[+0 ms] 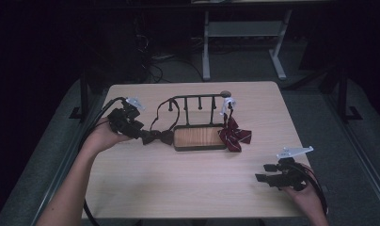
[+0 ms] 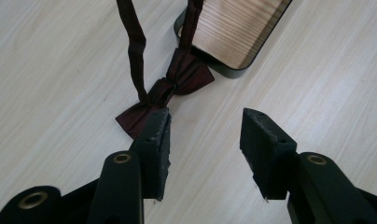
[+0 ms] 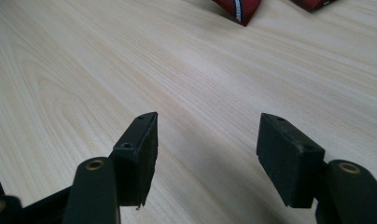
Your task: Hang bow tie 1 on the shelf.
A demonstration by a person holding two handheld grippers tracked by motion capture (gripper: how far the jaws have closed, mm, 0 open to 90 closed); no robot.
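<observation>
Dark maroon bow tie [image 2: 170,91]: beside the left gripper [image 2: 205,133], whose open, empty jaws risk dragging it off the rack [image 1: 197,101].

My worktop [image 1: 188,188] is a light wooden board with rounded corners. On it, near the middle, stands a black rack [image 1: 200,136] with a wooden base plate and a row of pegs along its back. The dark red bow tie [image 1: 159,137] lies flat on the wood, just at the left end of the rack base, and its strap goes up to a peg. A striped red bow [image 1: 235,135] rests at the right end, partly on the worktop.
</observation>
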